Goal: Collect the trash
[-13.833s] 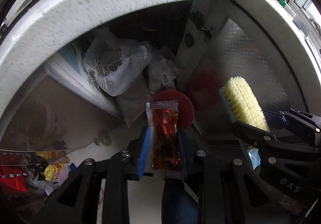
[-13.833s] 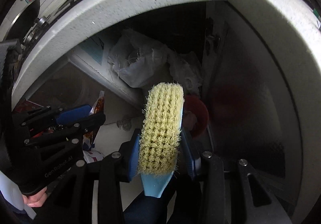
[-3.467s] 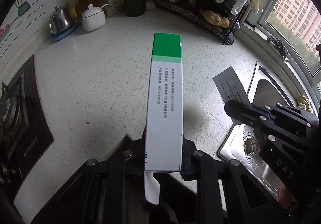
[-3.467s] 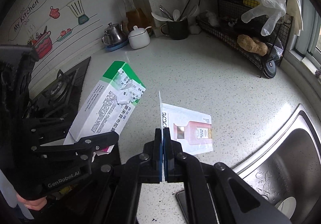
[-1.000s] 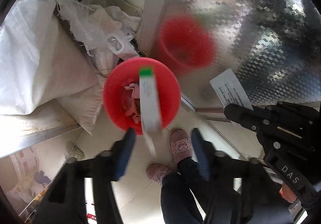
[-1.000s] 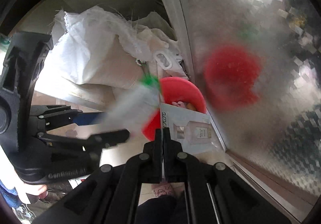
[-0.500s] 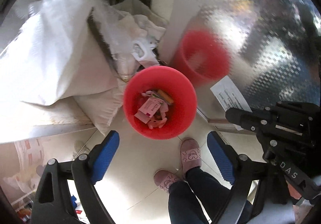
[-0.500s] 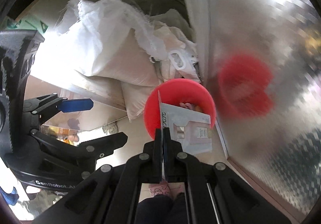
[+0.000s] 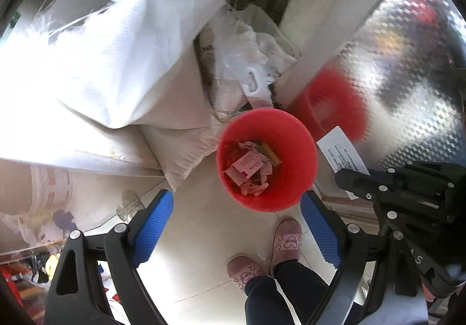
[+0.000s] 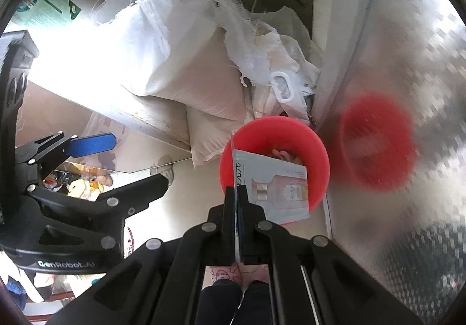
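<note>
Your left hand-held gripper pointed steeply down with its blue pads spread wide and nothing between them; those jaws had just been opening. Just ahead of its fingertips stood the red bin on the tiled floor, with pink wrappers and scraps lying inside. Your right hand-held gripper was pressed together, pinching a flat white sachet by its edge, and the sachet hung over the near rim of the red bin. White woven sacks lay beyond the bin, to the left.
</note>
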